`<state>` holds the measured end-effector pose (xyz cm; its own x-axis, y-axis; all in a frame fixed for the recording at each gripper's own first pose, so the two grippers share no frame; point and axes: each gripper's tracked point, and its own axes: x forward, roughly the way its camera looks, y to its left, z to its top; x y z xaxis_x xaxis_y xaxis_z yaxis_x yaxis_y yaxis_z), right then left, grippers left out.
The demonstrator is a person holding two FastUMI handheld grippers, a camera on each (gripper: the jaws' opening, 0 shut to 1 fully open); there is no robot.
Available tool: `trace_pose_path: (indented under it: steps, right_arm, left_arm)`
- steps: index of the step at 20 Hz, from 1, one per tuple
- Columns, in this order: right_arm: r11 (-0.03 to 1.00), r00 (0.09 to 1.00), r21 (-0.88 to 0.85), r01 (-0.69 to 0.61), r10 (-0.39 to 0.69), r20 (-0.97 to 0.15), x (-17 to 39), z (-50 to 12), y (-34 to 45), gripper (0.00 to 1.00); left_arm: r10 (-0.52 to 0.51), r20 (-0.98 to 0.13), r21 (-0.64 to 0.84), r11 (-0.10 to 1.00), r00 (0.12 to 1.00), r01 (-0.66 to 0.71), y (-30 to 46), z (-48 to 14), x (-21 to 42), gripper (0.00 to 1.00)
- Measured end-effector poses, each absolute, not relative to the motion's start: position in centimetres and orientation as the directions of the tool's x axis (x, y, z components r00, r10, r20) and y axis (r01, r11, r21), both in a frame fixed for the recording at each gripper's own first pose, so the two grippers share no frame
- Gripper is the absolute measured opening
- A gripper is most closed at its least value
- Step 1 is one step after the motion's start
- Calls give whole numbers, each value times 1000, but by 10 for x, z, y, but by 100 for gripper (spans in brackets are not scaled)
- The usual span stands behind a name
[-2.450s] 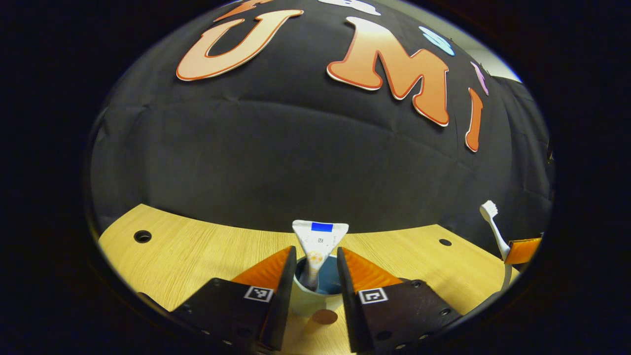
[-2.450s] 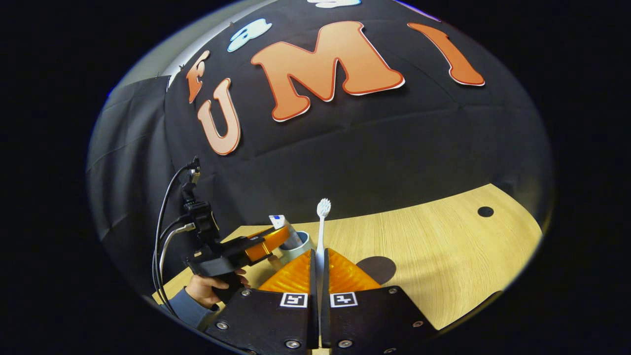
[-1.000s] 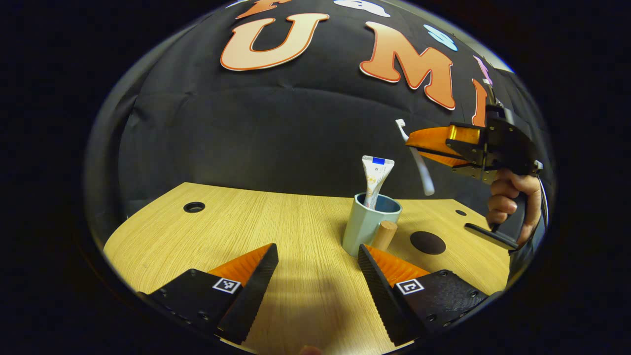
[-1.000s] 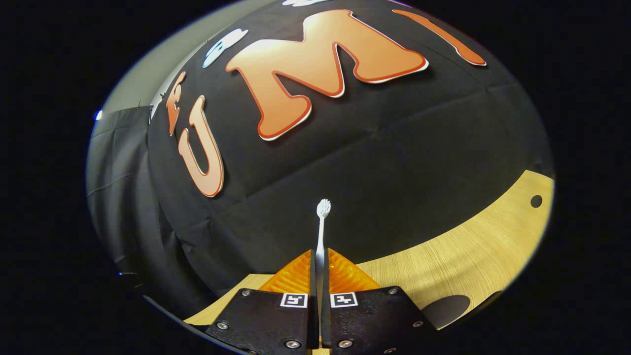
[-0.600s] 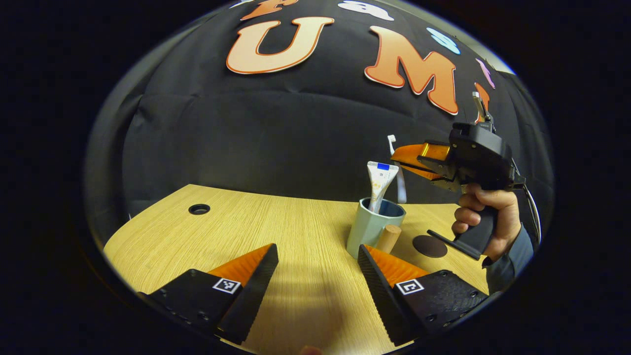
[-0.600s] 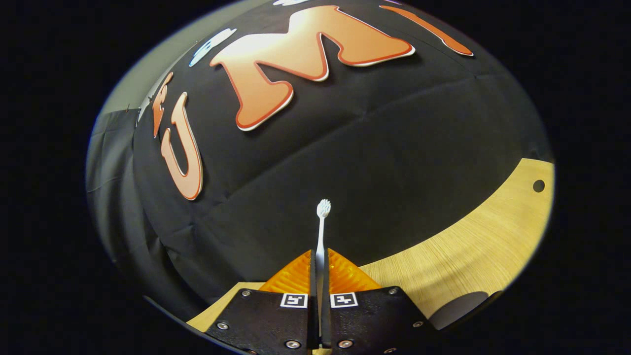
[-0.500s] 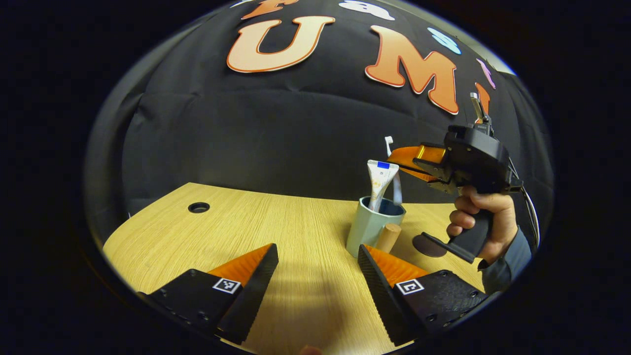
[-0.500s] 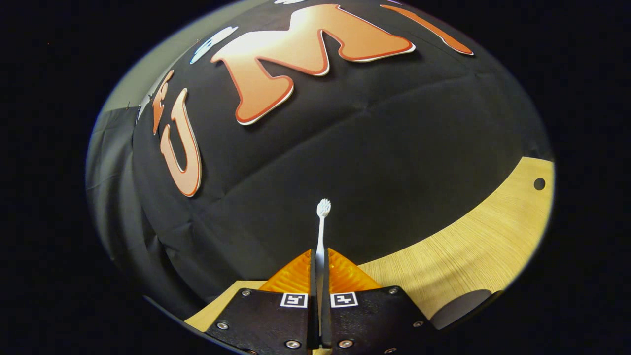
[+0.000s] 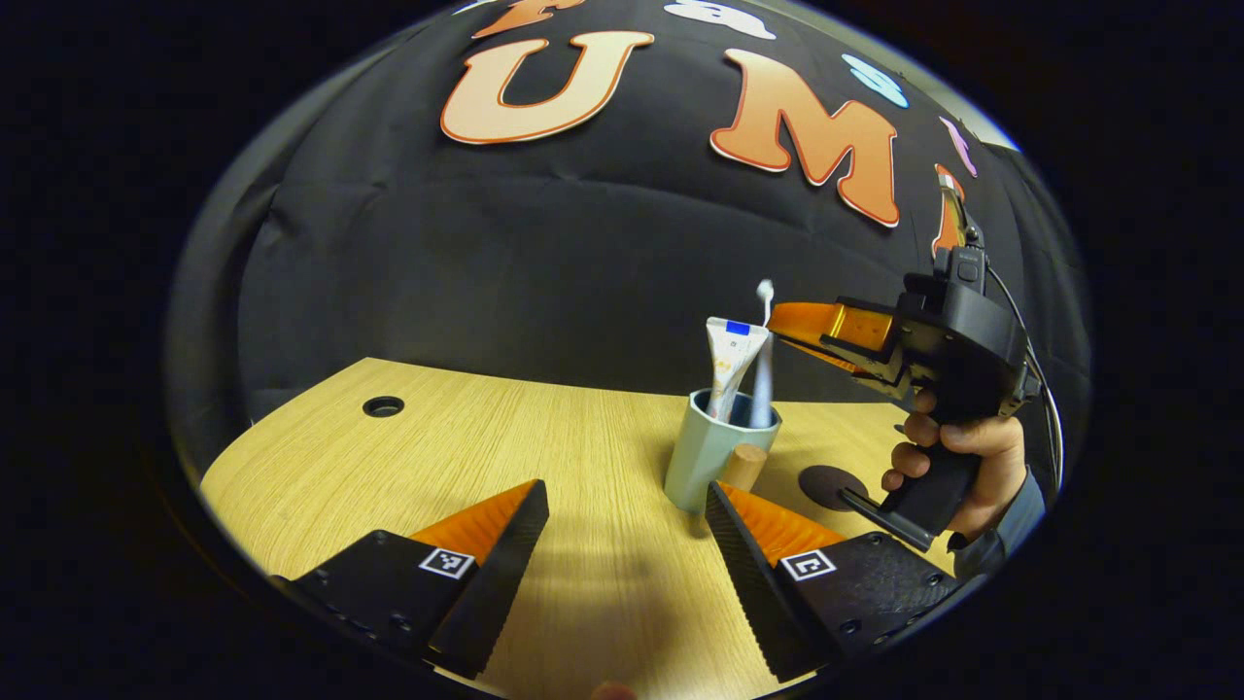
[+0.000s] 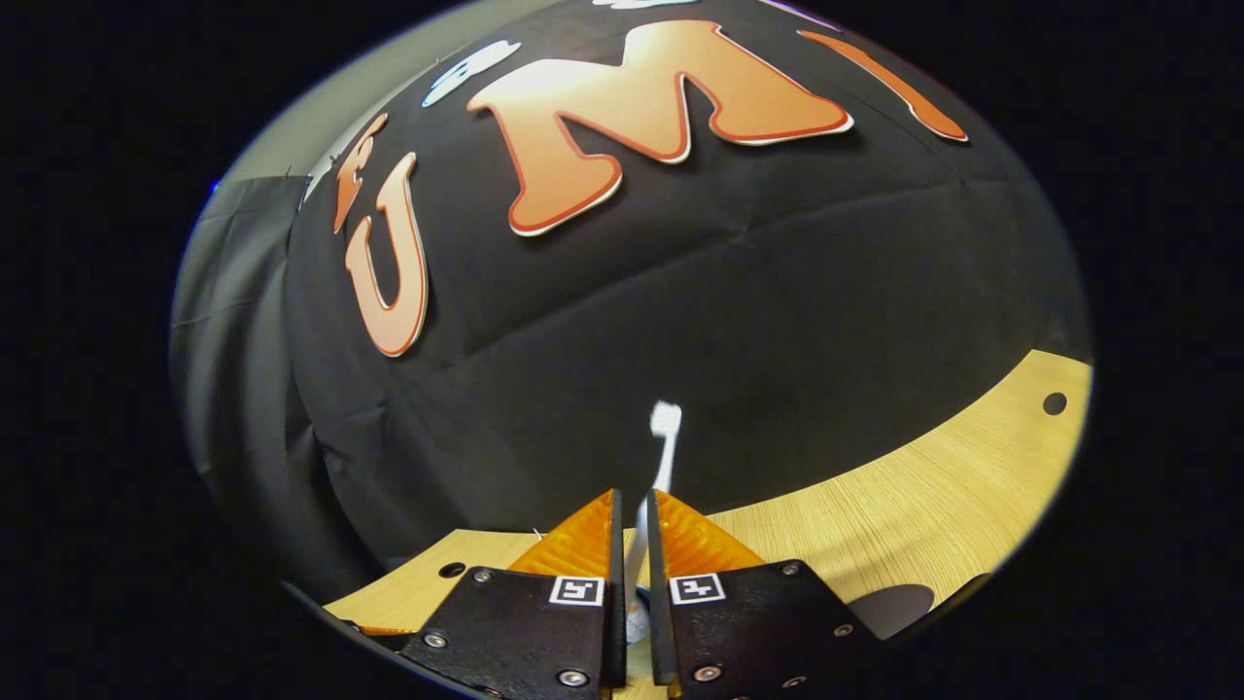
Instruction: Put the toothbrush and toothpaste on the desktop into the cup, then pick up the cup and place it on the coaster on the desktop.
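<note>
In the left gripper view, the left tool (image 9: 622, 544) sits low over the pale wood-grain worktop (image 9: 408, 467) with its two fingers spread wide apart, nothing between them and nothing touching them. Just beyond its right finger stands the pale grey-green cup with a short round wooden handle (image 9: 708, 449), upright on the worktop. Inside the cup a white toothpaste tube with a blue band at its crimped end (image 9: 729, 360) stands cap down, leaning slightly, and next to it the slim white toothbrush (image 9: 762, 374) stands with its handle down in the cup and its bristle head above the tube. Right of the cup, near but apart from it, the dark round coaster (image 9: 828, 483) lies flat on the worktop. Above the coaster a hand (image 9: 957, 462) grips the handle of the right tool (image 9: 792, 326), whose fingers point at the toothbrush just over the cup's rim. In the right gripper view, the right tool (image 10: 632, 530) has its fingers parted by a narrow gap; the toothbrush (image 10: 661, 457) stands in that gap, tilted a little to the right, and whether either finger touches it cannot be told.
</note>
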<state>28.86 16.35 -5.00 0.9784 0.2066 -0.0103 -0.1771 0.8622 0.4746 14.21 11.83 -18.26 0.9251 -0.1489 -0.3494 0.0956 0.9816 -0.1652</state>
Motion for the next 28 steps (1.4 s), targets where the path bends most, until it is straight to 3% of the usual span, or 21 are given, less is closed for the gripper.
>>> trace_pose_path:
  steps: [3,7,12,18,21,22,23,28]
  right_arm:
    - [854,970,479,-201,240,-22,274,-47,158,11]
    - [895,983,409,-178,178,38,254,-20,130,13]
    - [901,973,376,-215,230,6,240,-21,129,13]
    - [929,958,252,-270,286,-29,207,-7,126,32]
    - [896,914,228,-381,402,-55,186,-4,145,42]
    - [881,894,217,-420,443,-72,181,-8,154,36]
    - [873,881,205,-442,466,-86,179,-13,162,49]
    - [828,823,237,-508,548,-150,188,-40,204,52]
  left_arm:
    - [-141,-339,-156,983,930,93,115,-175,137,98]
    - [-136,-313,-147,985,940,93,110,-159,134,98]
    - [-138,-291,-127,986,947,104,104,-142,124,98]
    - [-148,-265,-111,986,953,122,98,-112,125,97]
    - [-157,-256,-129,983,954,127,97,-103,121,97]
    - [-160,-255,-144,982,954,126,97,-105,119,97]
    - [-163,-257,-156,980,953,125,99,-107,117,97]
    - [-136,-278,-161,983,951,94,117,-118,108,97]
